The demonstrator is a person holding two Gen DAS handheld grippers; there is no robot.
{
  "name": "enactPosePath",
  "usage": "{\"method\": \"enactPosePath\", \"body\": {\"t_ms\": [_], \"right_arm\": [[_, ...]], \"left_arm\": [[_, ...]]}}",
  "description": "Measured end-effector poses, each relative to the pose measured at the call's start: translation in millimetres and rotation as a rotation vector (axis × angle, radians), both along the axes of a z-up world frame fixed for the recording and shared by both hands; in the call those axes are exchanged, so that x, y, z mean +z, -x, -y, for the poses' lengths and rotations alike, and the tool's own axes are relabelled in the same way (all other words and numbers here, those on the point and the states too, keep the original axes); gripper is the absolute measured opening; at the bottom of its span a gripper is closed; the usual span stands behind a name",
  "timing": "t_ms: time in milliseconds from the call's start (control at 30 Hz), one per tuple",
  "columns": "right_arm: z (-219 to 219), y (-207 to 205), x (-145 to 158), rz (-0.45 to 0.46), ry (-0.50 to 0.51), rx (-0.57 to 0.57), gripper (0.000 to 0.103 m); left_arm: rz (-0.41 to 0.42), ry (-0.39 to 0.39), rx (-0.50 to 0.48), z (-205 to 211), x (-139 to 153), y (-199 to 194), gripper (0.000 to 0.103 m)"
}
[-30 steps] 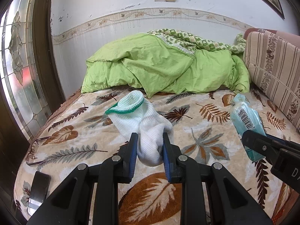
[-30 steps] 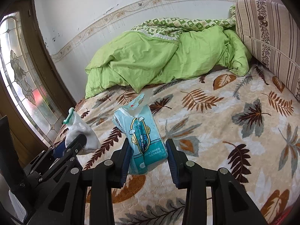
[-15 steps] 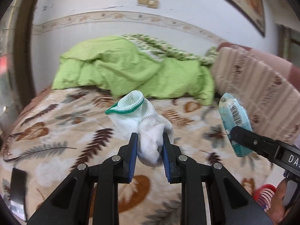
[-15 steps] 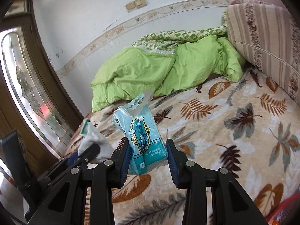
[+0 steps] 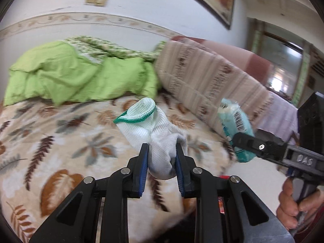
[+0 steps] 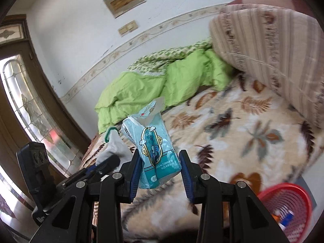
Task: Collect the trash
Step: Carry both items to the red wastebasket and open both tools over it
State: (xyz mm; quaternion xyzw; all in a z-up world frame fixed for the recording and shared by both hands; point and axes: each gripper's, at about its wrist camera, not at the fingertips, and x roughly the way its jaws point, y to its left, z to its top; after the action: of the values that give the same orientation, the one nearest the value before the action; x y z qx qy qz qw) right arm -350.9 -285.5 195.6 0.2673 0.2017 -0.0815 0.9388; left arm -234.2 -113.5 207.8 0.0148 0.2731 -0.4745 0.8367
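My left gripper is shut on a white sock with a green cuff and holds it above the bed's near edge. My right gripper is shut on a teal plastic packet, also lifted off the bed. The packet shows in the left wrist view with the right gripper to the right of the sock. The sock and left gripper show at lower left in the right wrist view. A red mesh basket stands on the floor at lower right.
The bed has a leaf-print blanket, a crumpled green duvet at the far side and a striped cushion on the right. A glass-panelled door is to the left. A hand grips the right tool.
Both grippers have swung right and drawn back from the bed, carrying the sock and the packet. The red basket has come into the right wrist view.
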Motion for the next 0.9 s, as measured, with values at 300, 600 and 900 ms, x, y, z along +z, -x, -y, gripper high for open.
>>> {"method": "enactPosePath", "body": {"t_ms": [300,600,900], "right_arm": [[37.1,90.9,-23.4,-0.079,-0.054,-0.166,0.039],[67.5,146.8,-60.2,-0.171,-0.122,-0.304,0.04],[94.3,156.5,-98.1,-0.244,-0.196,-0.381,0.044]], "left_arm": [[-0.054,-0.043,-0.203,45.8,-10.7,60.7,0.024],[-0.15,-0.141,-0.384,94.9,-45.4,93.1,0.024],[-0.233,-0.26,-0.481,142.2,-92.8,104.5,0.024]]}}
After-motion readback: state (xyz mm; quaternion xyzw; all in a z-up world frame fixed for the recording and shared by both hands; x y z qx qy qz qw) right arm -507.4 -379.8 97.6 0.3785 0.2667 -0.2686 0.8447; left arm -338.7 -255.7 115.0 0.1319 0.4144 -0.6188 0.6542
